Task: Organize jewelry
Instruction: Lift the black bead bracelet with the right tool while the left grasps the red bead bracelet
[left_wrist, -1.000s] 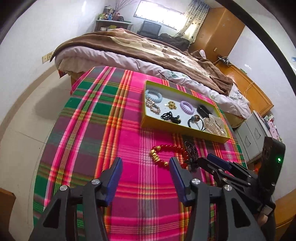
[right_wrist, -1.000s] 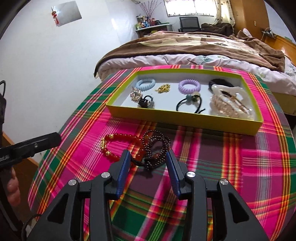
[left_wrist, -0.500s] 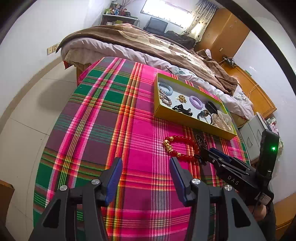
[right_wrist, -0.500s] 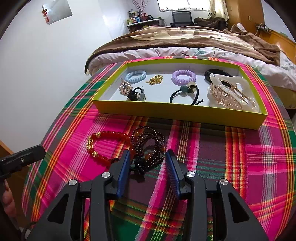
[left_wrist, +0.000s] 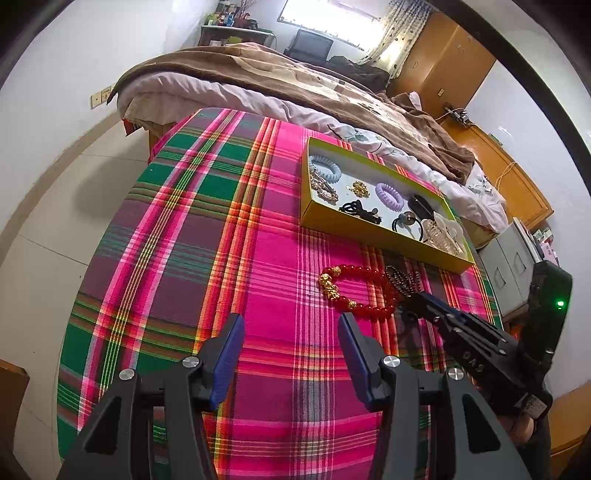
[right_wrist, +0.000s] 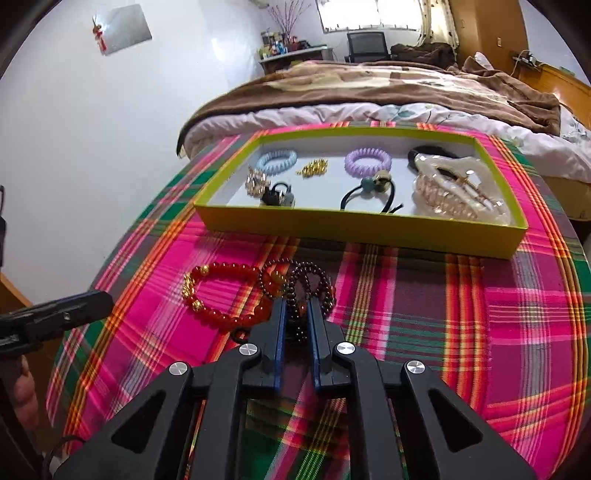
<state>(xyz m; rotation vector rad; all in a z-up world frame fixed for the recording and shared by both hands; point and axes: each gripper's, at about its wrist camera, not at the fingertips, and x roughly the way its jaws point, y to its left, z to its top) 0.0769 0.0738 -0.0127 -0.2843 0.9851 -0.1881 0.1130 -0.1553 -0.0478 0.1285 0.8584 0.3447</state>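
Dark beaded bracelet (right_wrist: 310, 284) lies on my plaid-covered bench (right_wrist: 443, 314), in front of the yellow tray (right_wrist: 354, 230). My right gripper (right_wrist: 295, 306) has just been closing and now clamps its near loops. Touching it on the left lies a red bracelet (right_wrist: 221, 291). My left gripper (left_wrist: 291, 321) hangs released, empty, further left.
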